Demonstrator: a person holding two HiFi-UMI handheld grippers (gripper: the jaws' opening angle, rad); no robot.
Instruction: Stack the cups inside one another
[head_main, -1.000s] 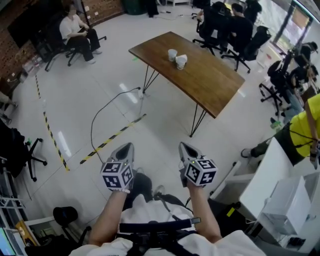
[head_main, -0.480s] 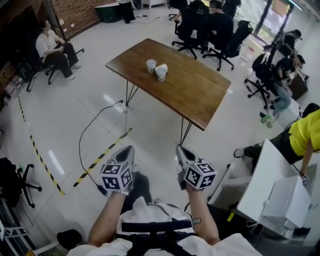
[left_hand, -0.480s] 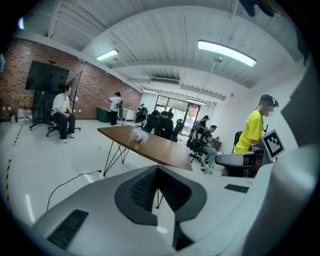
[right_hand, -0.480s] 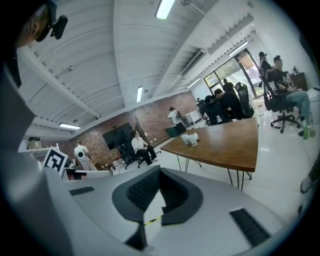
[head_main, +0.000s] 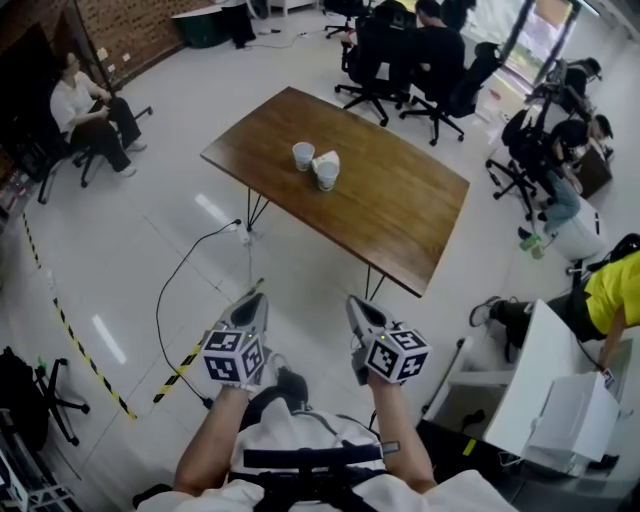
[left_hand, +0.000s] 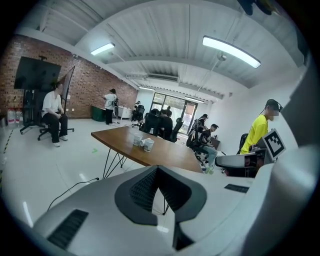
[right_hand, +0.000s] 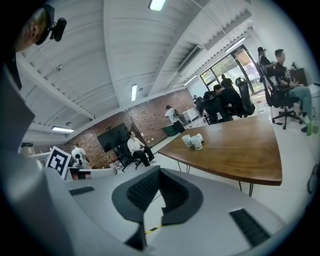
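Since the white cup and the second cup, which seems to carry a tilted one on top, stand just beside each other near the far left end of the bench, both claws are well apart from them. The left claw and right claw are closed and empty. Doing this well means, I judge, reaching the bench's near long edge and opening one claw first. Bare floor lies between, but a black cable and striped tape cross it leftward.
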